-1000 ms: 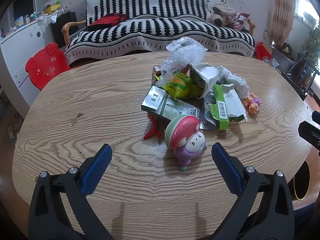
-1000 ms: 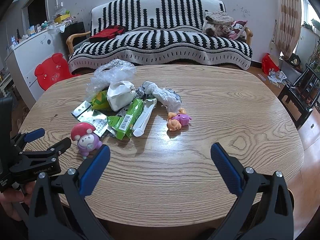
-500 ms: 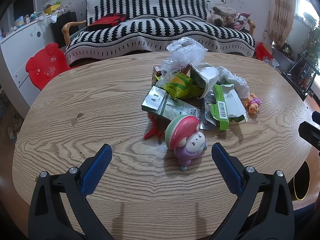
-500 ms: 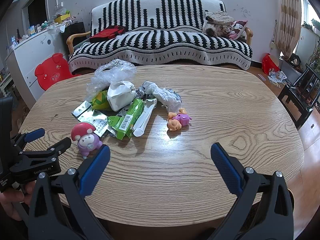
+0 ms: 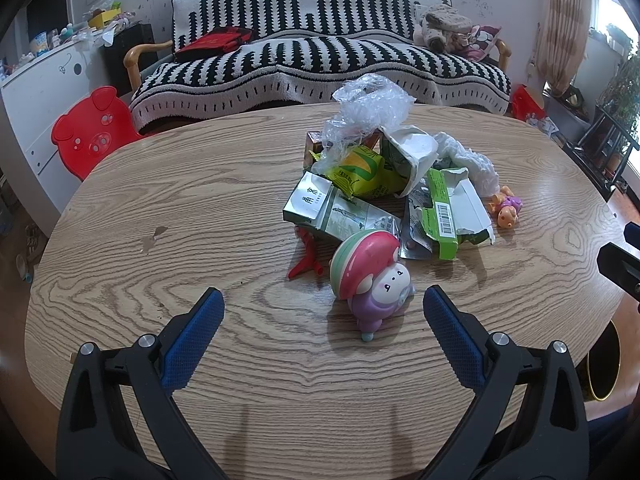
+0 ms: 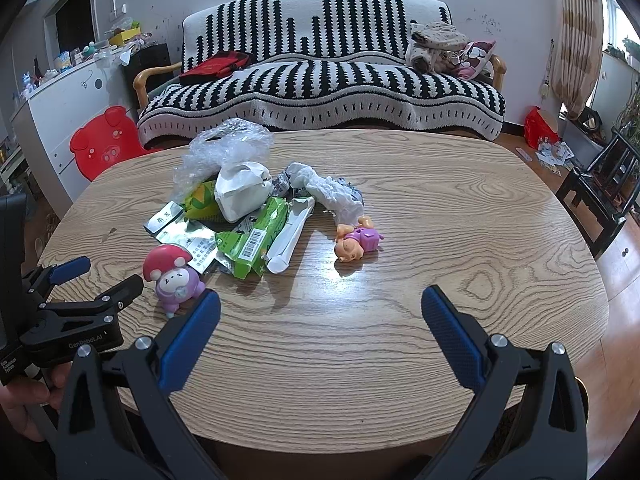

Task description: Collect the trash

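A: Where's the trash?

B: Heaped mid-tabletop: a clear bag, a yellow packet, a torn green box, a silver carton and crumpled white paper.

A: And the claws?

B: The left claw is spread wide and holds nothing, above the near edge. The right claw is the same, jaws well apart, empty.

A: What could go wrong?

B: The mushroom toy stands just in front of the heap, between the left claw and the wrappers. A straight reach would likely knock it over, or grab it as trash. The little doll lies just beside the white paper, so the right claw could sweep it up too. The bag is light and crinkly; I'd guess it slips from a pinch. The pieces overlap, so lifting one may drag others off.

A: Any bin?

B: At the lower right of the left view, below the table edge, there's a dark round vessel with a yellow rim. It may be the bin; its contents are hidden.
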A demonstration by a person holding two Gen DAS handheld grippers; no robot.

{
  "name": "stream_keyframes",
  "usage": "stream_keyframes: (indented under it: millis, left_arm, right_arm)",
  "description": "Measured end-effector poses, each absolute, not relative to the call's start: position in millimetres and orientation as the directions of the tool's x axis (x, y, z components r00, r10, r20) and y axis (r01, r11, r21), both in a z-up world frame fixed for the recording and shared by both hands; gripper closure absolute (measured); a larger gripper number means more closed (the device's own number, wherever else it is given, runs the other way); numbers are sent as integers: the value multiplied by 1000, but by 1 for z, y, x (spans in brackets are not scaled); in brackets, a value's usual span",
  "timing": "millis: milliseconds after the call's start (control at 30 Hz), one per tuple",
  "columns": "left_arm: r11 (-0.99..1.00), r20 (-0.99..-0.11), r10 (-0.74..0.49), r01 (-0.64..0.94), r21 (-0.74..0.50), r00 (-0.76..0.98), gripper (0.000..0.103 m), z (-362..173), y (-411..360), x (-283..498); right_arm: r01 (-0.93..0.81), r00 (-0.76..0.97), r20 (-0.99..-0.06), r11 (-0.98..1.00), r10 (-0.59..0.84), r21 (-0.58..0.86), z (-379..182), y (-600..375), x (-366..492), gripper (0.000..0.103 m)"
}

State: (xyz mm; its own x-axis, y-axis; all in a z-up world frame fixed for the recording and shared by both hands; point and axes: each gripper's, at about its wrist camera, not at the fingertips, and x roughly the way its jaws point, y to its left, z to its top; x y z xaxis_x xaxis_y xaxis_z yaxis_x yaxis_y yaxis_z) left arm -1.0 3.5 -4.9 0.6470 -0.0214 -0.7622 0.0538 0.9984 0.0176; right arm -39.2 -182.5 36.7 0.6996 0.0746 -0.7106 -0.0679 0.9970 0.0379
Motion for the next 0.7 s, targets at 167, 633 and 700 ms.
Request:
stream_keyframes:
  millis: [167,633,700]
  left_arm:
    - [998,-762,-22,55,18,647,6,-5,4,-1]
    - [999,-771,-19,48,15,636,6,-8,9,1]
    - [999,-780,-20,47,12,625,6,-12,12,2]
  right_arm:
    - [-68,700,-710,997,75,38,37,-182,-39,6]
    - [-57,688,-722,998,69,41,32,-190,-33,6]
    - [-44,677,-733,998,56,36,27,-198,-25,6]
